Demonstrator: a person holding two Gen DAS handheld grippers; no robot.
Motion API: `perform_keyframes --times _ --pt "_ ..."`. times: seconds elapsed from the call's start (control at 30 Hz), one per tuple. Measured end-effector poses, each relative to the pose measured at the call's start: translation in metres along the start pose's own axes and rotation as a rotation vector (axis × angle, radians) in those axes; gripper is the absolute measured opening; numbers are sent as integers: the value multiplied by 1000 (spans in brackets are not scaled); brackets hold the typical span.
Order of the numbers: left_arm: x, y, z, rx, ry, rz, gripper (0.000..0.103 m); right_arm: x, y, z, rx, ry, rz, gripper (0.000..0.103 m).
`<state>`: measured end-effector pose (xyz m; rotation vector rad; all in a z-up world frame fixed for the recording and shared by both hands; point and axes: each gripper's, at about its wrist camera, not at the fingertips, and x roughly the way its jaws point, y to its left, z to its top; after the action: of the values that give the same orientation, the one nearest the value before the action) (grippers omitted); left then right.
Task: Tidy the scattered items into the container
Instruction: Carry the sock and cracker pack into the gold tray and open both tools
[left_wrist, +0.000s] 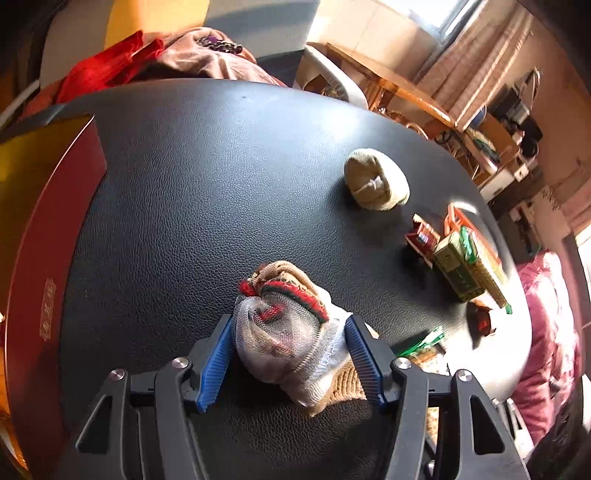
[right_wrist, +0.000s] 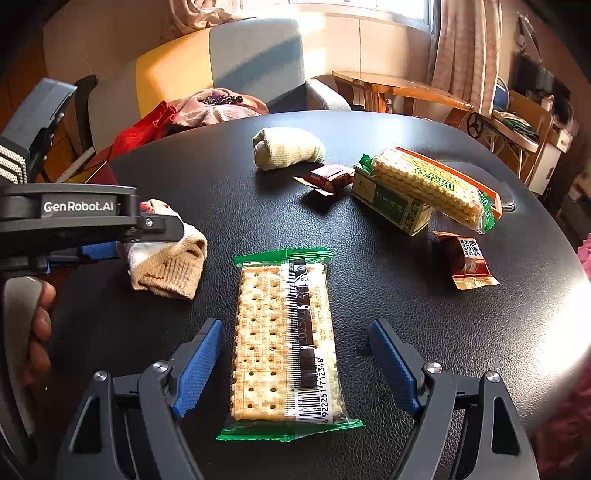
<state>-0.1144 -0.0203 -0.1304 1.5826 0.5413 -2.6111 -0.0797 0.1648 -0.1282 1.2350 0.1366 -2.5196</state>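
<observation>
My left gripper (left_wrist: 290, 334) is shut on a rolled sock bundle (left_wrist: 291, 332), beige and white with a red-green band, resting on the black table (left_wrist: 203, 192). The bundle also shows in the right wrist view (right_wrist: 173, 266), under the left gripper (right_wrist: 147, 230). The red box (left_wrist: 48, 229) stands at the table's left edge. My right gripper (right_wrist: 295, 332) is open around a green-wrapped cracker pack (right_wrist: 284, 343) lying flat, not touching it. A cream rolled sock (left_wrist: 376, 179) (right_wrist: 288, 147) lies farther back.
A green box (right_wrist: 388, 203) with a second cracker pack (right_wrist: 428, 184) leaning on it sits at the right, with two brown snack packets (right_wrist: 328, 177) (right_wrist: 465, 258) beside it. Clothes (right_wrist: 207, 107) lie on a chair behind the table.
</observation>
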Motion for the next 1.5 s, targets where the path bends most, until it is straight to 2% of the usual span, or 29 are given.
perform_keyframes --times 0.1,0.13,0.2,0.47,0.73,0.87,1.13,1.3,1.5 --pt "-1 -2 -2 38 -3 1 49 -3 -3 0 9 -2 -4 73" --pt "-3 -2 -3 55 -7 1 47 -4 -4 0 12 -2 -6 61" --pt "-9 -1 -9 86 -22 -3 43 -5 -6 0 18 -3 -9 49" --pt "-44 5 -34 175 -93 -11 37 -20 2 -1 54 -9 29 48" --pt "-86 10 -55 250 -180 -24 37 -38 19 -3 97 -17 94 48" --pt "-114 29 -59 222 -216 -31 37 -47 35 2 99 -26 142 48" --pt "-175 96 -60 113 -327 55 37 -61 106 37 16 -69 310 48" --pt "-193 150 -55 10 -354 132 37 -64 163 59 -60 -78 421 48" --pt "-195 199 -48 -61 -358 224 37 -53 230 76 -172 -57 475 48"
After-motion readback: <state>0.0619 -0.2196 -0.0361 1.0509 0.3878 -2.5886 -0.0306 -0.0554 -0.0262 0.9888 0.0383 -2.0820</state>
